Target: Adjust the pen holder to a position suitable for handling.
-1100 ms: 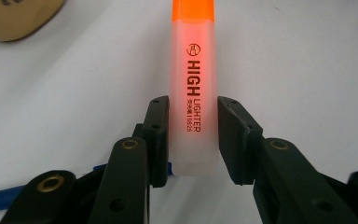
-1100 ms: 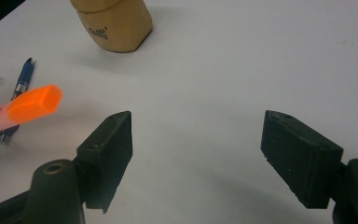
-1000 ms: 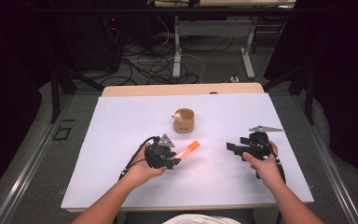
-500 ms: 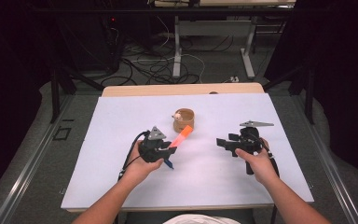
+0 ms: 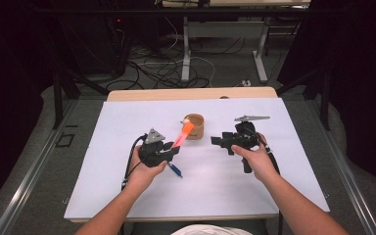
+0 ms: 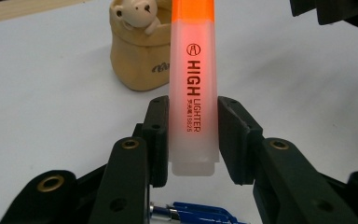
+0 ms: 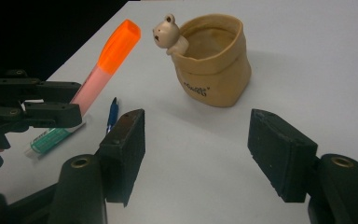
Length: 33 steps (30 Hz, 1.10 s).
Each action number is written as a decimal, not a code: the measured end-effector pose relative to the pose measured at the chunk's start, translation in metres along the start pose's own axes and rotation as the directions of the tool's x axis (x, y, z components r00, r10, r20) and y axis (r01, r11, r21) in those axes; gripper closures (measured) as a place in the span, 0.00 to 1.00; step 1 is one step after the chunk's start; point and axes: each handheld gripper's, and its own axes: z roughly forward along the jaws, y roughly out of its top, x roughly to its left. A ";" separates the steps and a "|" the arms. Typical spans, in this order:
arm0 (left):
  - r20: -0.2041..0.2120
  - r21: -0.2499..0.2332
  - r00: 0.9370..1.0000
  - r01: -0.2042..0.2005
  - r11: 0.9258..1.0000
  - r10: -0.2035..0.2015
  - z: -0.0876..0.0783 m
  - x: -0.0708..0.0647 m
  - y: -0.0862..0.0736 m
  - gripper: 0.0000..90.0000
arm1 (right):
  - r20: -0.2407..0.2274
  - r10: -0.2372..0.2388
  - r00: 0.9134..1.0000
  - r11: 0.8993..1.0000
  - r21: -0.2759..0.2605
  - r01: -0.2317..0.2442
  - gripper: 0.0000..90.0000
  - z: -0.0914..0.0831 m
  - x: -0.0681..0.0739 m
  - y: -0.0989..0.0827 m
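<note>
1 highlighter (image 6: 192, 88) lifted, clamped in left gripper (image 5: 169, 152), tip near bear cup (image 5: 194, 126); not yet dropped in. Right gripper (image 7: 196, 154) empty, jaws just been narrowing. Blue pen (image 5: 175, 170) left lying.
</note>
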 end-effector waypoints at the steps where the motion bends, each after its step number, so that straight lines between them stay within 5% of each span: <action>1: -0.009 -0.012 1.000 0.002 1.000 -0.002 0.000 0.000 0.000 0.73 | 0.003 0.000 1.000 1.000 0.010 0.000 0.40 0.001 0.001 0.003; 14: -0.031 -0.066 0.999 0.032 0.997 -0.034 -0.006 0.005 -0.001 0.73 | -0.099 0.106 0.989 0.994 -0.004 -0.107 0.49 0.027 0.021 0.029; 21: -0.027 -0.067 0.999 0.024 0.997 -0.026 -0.005 0.003 -0.001 0.73 | -0.164 0.214 0.963 0.977 0.017 -0.214 0.53 0.039 0.026 0.032; 26: -0.019 -0.058 1.000 0.013 0.998 -0.014 -0.002 0.000 -0.002 0.73 | -0.167 0.250 0.954 0.968 0.015 -0.251 0.53 0.045 0.028 0.033; 33: -0.011 -0.046 1.000 -0.003 0.999 0.002 0.001 -0.005 -0.002 0.73 | -0.147 0.266 0.953 0.963 0.000 -0.269 0.57 0.046 0.028 0.034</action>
